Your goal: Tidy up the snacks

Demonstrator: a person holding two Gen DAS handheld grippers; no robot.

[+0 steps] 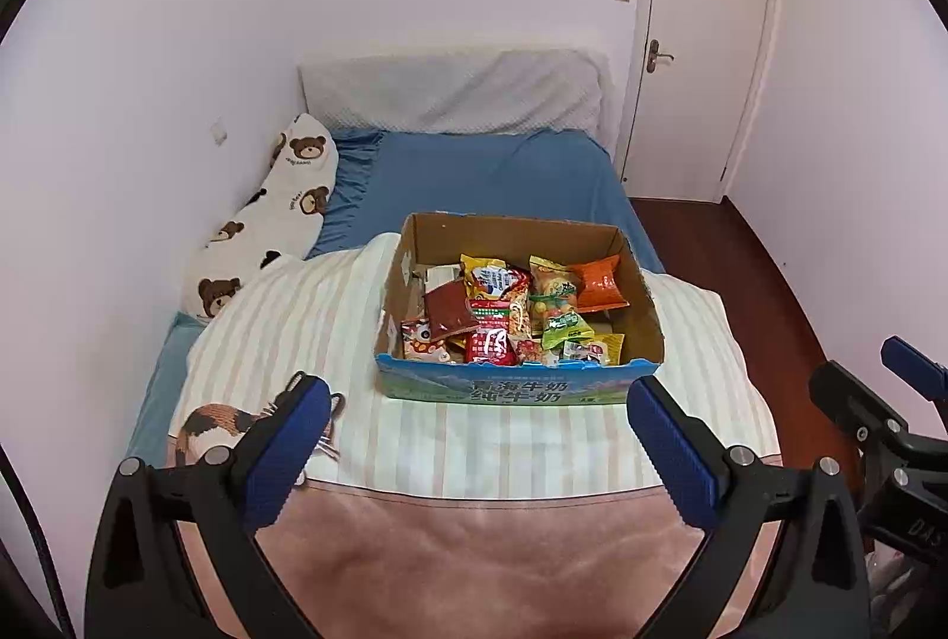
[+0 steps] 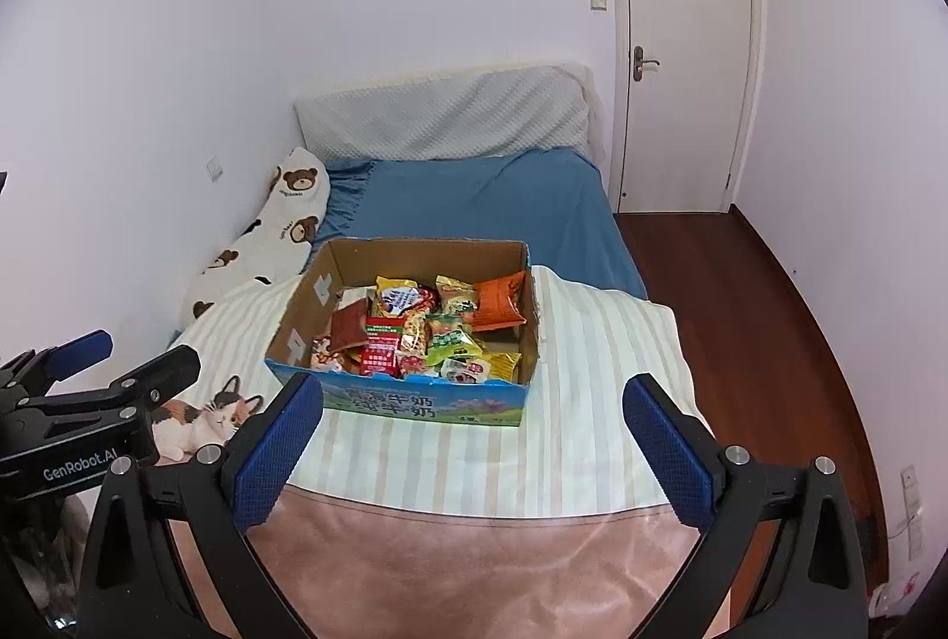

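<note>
Resting on the striped bed quilt: open brown cardboard box holding mixed colourful snack packets, apparently gathered. Left gripper and right gripper: jaws spread wide, empty; sorting possibly remains.

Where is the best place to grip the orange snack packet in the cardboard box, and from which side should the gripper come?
Probably the upper sealed edge of the orange snack packet, approached from above. It lies on top of the pile in the far right corner of the cardboard box, tilted against the wall, so a side approach is blocked. The open right gripper is nearest that side.
</note>
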